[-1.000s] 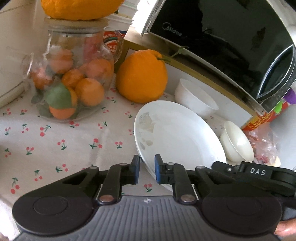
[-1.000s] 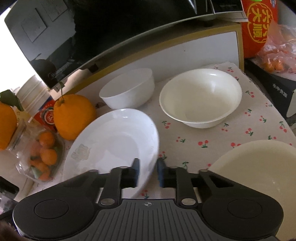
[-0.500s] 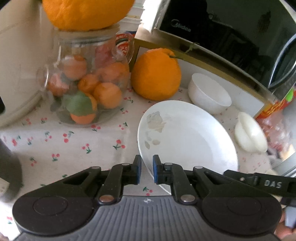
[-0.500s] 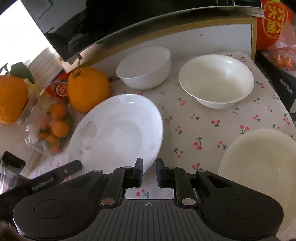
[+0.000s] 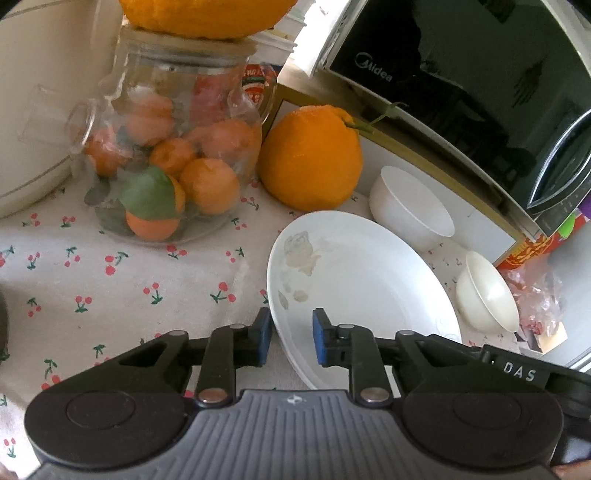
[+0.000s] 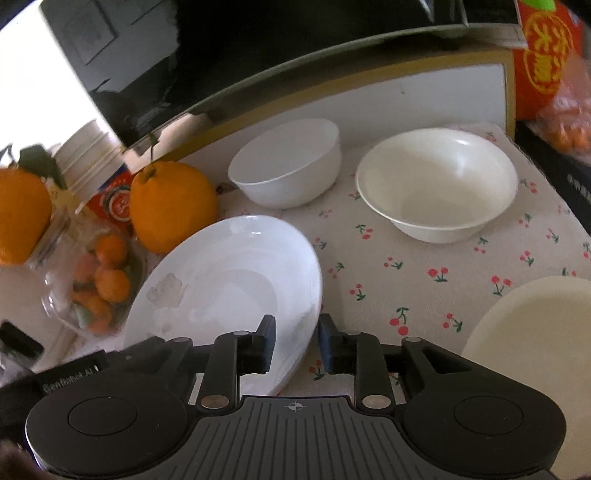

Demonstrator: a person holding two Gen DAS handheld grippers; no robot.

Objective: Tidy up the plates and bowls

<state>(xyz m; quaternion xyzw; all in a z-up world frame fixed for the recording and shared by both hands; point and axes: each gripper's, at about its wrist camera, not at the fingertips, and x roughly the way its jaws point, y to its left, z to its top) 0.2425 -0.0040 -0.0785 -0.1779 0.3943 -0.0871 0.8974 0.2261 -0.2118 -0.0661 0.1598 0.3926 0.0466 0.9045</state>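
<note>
While the left gripper [image 5: 287, 339] and right gripper [image 6: 296, 341] open their jaws at opposite edges of the plate [image 5: 354, 280] without clamping it, still to stack: both bowls [image 6: 288, 166] and the second plate [image 6: 535, 350], all apart on the tablecloth [image 6: 388, 266].

My white plate [image 5: 354, 280] and 2 white bowls [image 6: 288, 166] sit on my cream cloth [image 6: 406, 266] printed with red cherries; my pads [image 5: 263, 339] are blue

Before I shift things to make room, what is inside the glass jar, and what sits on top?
Inside the glass jar: small oranges and a green leaf. On its lid, a large orange. The jar's bottom is hidden.
</note>
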